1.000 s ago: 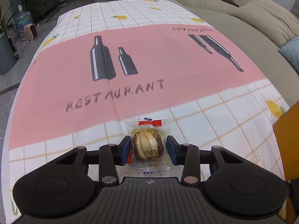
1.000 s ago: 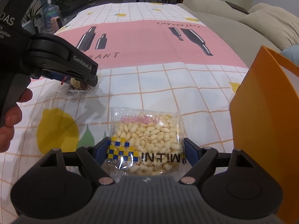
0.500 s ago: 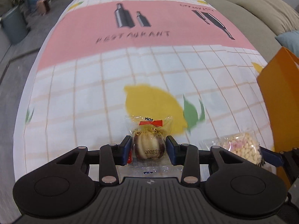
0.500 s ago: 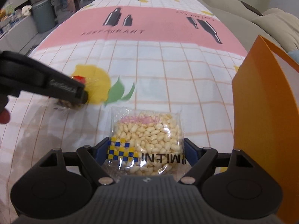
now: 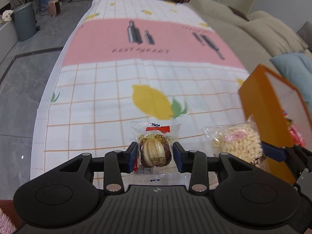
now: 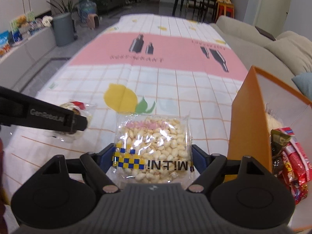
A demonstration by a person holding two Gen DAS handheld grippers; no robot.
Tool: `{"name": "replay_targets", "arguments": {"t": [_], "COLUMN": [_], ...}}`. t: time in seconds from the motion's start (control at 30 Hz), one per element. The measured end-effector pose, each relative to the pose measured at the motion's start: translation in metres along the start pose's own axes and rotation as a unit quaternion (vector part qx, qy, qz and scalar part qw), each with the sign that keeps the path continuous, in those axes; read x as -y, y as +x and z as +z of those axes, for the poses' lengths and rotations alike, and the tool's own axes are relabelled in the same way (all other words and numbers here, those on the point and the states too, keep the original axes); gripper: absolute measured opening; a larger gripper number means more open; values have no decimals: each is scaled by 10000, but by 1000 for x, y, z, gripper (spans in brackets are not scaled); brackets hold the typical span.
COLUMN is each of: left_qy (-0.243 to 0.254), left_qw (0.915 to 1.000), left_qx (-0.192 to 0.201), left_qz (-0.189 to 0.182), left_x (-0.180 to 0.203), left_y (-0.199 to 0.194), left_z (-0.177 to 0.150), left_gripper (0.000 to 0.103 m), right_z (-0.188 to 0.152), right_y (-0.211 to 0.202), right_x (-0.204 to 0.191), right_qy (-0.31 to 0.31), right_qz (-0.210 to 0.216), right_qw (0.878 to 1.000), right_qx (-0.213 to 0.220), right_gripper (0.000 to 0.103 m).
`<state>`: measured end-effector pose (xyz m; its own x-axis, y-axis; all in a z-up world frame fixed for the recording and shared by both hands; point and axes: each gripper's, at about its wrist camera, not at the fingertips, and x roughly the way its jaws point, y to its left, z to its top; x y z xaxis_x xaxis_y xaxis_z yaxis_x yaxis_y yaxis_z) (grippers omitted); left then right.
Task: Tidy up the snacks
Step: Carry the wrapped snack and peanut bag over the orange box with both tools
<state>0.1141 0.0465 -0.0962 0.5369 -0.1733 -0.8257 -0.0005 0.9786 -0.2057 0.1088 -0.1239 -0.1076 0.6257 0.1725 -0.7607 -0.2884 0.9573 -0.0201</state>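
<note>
With both tongs raised over the tabletop (image 5: pixel 93 97), a clear-wrapped walnut-date snack (image 5: pixel 155 152) is clamped between the pads of the left tongs (image 5: pixel 155 157), clear of the lemon-print cloth. A bag of puffed grain snack (image 6: pixel 153 146) is gripped sideways by the right tongs (image 6: pixel 149 160), just beside the orange box (image 6: pixel 249 117). Red snack packets (image 6: pixel 292 159) are seen inside that box, at the right tabletop edge.
</note>
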Motion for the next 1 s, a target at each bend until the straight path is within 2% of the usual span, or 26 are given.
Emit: {"name": "replay_targets", "arguments": {"t": [0.17, 0.33, 0.6, 0.77, 1.0], "left_qy": [145, 423, 1317, 1828, 2603], "left_qw": [9994, 9972, 9860, 9748, 9576], "left_qx": [199, 286, 423, 273, -64], "left_qz": [-258, -547, -933, -1251, -1233], "left_x": [27, 63, 144, 191, 243], "left_y": [-21, -33, -39, -28, -1], "left_z": [9, 27, 50, 55, 50], "left_gripper": [43, 43, 43, 43, 44], "right_z": [6, 13, 20, 14, -3], "right_y": [-36, -61, -91, -90, -73], "right_x": [10, 33, 97, 141, 179], "right_qy": [30, 24, 121, 191, 16], "right_qz": [82, 13, -428, -823, -1107], "right_qw": [9992, 9986, 9969, 9958, 9936], "right_qx": [400, 526, 642, 350, -228], "right_gripper": [79, 79, 79, 79, 79]}}
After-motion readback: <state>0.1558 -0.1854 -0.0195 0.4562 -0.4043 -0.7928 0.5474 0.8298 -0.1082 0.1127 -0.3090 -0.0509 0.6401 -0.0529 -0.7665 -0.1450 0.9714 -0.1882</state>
